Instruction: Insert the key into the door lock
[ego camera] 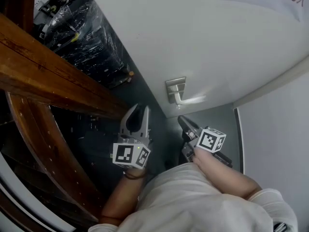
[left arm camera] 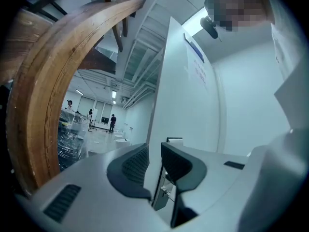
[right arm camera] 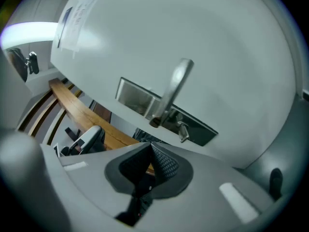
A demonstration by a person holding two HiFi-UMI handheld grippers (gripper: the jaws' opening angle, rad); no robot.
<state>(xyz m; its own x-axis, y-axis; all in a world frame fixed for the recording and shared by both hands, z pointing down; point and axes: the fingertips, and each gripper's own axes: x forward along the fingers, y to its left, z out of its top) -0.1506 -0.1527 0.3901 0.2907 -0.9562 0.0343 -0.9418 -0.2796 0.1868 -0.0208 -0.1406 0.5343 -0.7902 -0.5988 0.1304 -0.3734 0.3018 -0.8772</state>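
A small silver metal key [right arm camera: 182, 130] is seemingly lodged in the white door's lock [right arm camera: 202, 129], at 1 o'clock of the closed, empty right hand-held gripper [right arm camera: 150, 147]. The left hand-held gripper [left arm camera: 154, 151] is held apart. The key is likely light, stiff and slippery, and is best pinched by its bow.

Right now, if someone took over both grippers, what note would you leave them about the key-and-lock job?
Left claw: open, empty, the edge of the door lined up between its jaws.
Right claw: shut, no key seen in it, facing the lock plate and handle.
A small metal tab sticks out of the plate beside the handle; key or knob, cannot tell.
Done: unclear. Left: check that tab; no key shows anywhere else.
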